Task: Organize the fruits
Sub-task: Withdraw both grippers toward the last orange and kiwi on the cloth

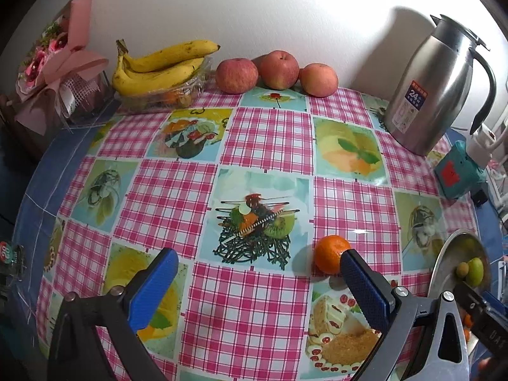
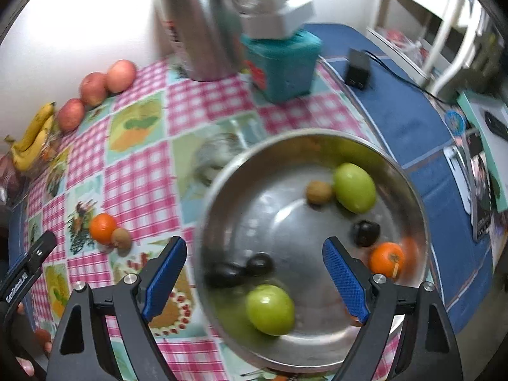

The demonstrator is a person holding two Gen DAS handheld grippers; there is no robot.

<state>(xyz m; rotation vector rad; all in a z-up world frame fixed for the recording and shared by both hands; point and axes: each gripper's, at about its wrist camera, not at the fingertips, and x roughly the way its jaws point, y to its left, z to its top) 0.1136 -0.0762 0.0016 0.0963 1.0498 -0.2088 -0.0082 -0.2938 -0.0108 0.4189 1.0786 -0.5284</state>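
A steel bowl (image 2: pixel 222 187) holds two green fruits (image 2: pixel 354 187), a kiwi (image 2: pixel 319 192), dark plums (image 2: pixel 366 233) and an orange (image 2: pixel 386 259). My right gripper (image 2: pixel 254 270) is open and empty, hovering over the bowl's near side. A loose orange (image 1: pixel 330 254) lies on the checked tablecloth, also in the right wrist view (image 2: pixel 102 227) with a kiwi (image 2: pixel 121 238) beside it. My left gripper (image 1: pixel 258 265) is open and empty, its right finger (image 1: pixel 365 282) next to that orange. The bowl's edge shows in the left wrist view (image 1: pixel 444 260).
Bananas (image 1: pixel 158 66) on a clear tray and three apples (image 1: pixel 276 70) sit along the back wall. A steel thermos jug (image 1: pixel 435 89), a teal box (image 1: pixel 457 171) and a black adapter (image 2: pixel 358 68) stand at the right. A pink bouquet (image 1: pixel 57 63) is at the far left.
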